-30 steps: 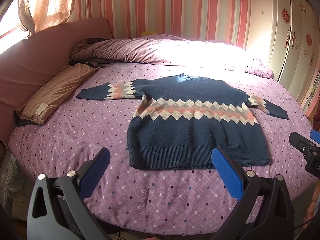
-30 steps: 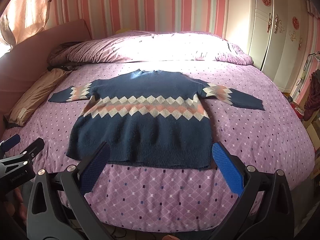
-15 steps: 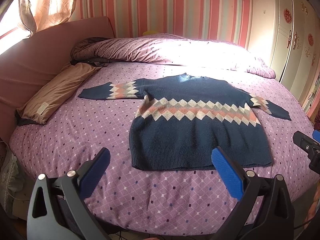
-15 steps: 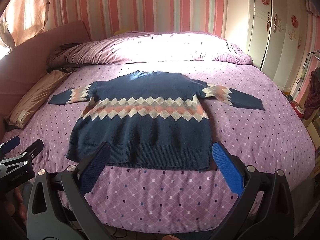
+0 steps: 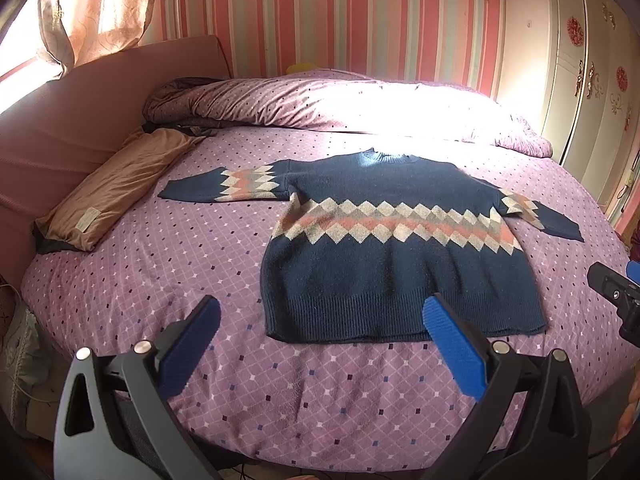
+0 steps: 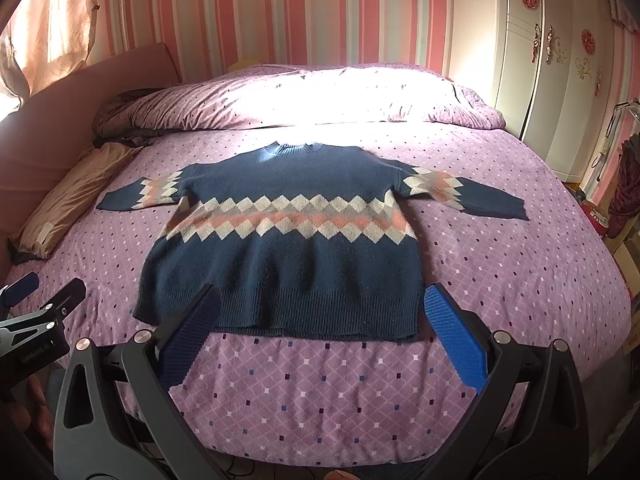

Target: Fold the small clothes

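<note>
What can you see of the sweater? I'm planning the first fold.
The sweater is a navy knit with a band of cream, pink and grey diamonds across chest and sleeves, plus a ribbed hem and collar. It lies flat and unfolded on the purple bedspread, hem toward the cameras, both sleeves spread out sideways. Neither gripper touches it.

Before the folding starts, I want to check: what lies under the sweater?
The sweater lies flat on the purple dotted bedspread, which shows all around it. Whatever lies directly beneath its body is covered.

Sweater flat on bed; pillow left.
</note>
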`<state>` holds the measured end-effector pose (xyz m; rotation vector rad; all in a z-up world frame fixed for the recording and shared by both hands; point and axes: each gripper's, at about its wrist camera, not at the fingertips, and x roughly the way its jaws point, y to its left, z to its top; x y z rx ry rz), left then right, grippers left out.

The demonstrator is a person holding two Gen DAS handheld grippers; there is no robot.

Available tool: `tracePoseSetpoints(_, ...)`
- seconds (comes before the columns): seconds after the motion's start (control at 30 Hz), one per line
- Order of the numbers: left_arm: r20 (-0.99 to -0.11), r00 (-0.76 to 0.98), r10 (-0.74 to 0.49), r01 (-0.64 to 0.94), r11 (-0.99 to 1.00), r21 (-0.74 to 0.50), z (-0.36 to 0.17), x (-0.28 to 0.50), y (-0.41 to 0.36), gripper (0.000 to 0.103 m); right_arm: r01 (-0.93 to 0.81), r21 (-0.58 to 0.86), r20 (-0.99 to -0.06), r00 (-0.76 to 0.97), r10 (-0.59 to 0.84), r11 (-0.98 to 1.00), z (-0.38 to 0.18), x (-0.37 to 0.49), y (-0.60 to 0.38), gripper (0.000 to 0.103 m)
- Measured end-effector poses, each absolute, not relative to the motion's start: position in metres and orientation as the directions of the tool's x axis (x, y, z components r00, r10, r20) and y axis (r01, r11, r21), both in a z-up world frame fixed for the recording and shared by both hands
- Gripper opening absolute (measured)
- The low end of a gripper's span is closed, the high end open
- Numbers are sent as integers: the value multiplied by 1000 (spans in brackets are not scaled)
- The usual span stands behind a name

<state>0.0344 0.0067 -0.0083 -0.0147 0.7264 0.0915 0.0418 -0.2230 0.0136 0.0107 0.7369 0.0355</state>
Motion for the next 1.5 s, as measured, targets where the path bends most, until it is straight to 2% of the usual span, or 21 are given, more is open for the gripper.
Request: tracePoseSetpoints(1.5, -645, 758, 98, -107, 994, 25, 3, 37, 8, 102, 40, 10, -647, 762, -24, 999, 24, 40, -243, 100)
